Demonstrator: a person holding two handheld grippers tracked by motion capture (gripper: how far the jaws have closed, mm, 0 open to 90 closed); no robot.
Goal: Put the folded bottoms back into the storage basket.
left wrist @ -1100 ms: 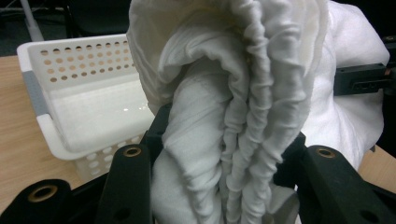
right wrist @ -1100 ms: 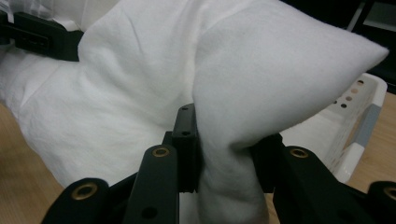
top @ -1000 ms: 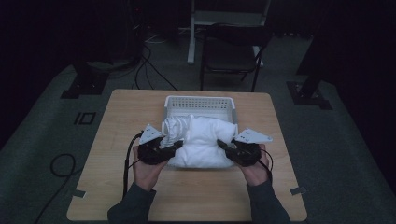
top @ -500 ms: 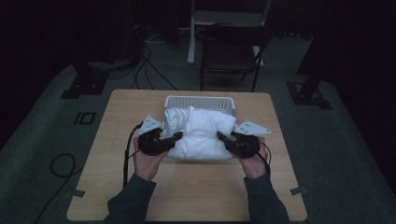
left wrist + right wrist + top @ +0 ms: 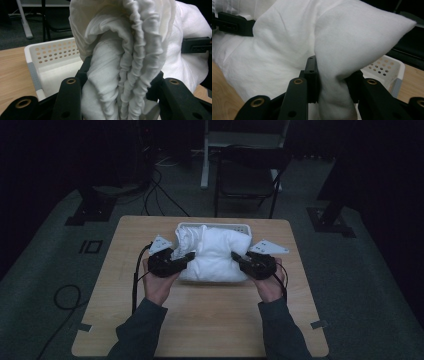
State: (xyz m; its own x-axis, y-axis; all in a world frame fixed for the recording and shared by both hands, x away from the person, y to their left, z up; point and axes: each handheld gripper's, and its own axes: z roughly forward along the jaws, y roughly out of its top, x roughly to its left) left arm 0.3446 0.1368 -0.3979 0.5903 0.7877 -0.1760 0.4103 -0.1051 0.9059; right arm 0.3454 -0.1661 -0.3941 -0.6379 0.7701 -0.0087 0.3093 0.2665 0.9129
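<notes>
White towel bundle (image 5: 215,254) hangs btwn the two grippers, long axis running straight from left gripper (image 5: 186,257) to right gripper (image 5: 236,256), so neither hand is nearer; each has one end. Left fingers (image 5: 70,97) are partly closed, clamped on a thick gathered, pleated end that rises up and away from them. Right fingers (image 5: 312,75) are squeezed nearly together on a pinched corner, cloth peaking just above them. White basket (image 5: 239,226) sits just beyond and below the bundle, on the counter (image 5: 210,320). My read: next move is forward and down from both sets of fingers, keeping the ends level.
</notes>
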